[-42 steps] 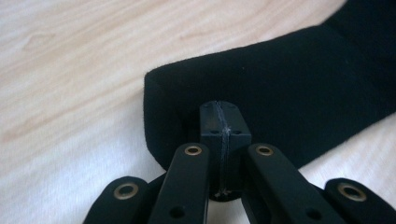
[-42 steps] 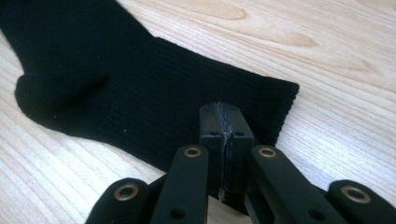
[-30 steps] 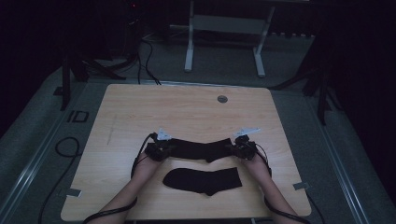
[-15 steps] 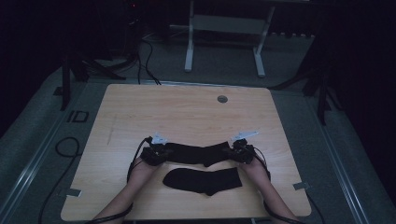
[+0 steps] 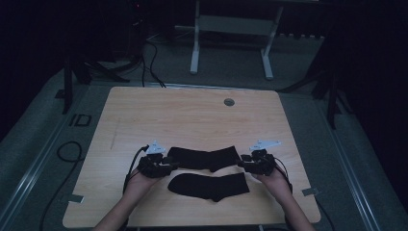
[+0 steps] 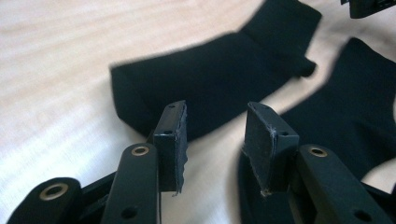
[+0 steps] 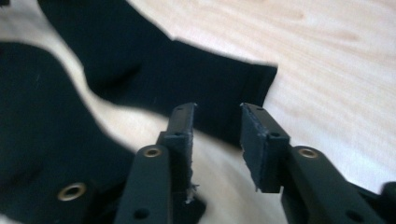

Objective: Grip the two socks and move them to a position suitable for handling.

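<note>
two black socks lie on the wooden table [image 5: 192,115], near its front edge. the far sock [image 5: 204,157] stretches sideways between the two grippers; the near sock [image 5: 209,186] lies just in front of it, close but apart along most of its length (whether they touch anywhere i cannot tell).

two grippers are in view, one in each of the person's two hands. the left gripper [image 5: 161,164] sits at the left end of the far sock, held by the left hand [image 5: 139,180]. in the left gripper view its jaws stand apart with a clear gap, nothing between the pads, and the far sock [image 6: 210,79] lies just beyond the tips, with the near sock [image 6: 355,126] off to the right.

the right gripper [image 5: 246,163] sits at the right end of the far sock, held by the right hand [image 5: 274,180]. in the right gripper view its jaws are likewise parted and hold nothing; the far sock's end [image 7: 187,79] lies just ahead of the tips, and the near sock [image 7: 42,140] spreads at the left.

one small round grommet [image 5: 229,102] is set in the table near its far edge. each gripper carries one grey three-cornered plate.
</note>
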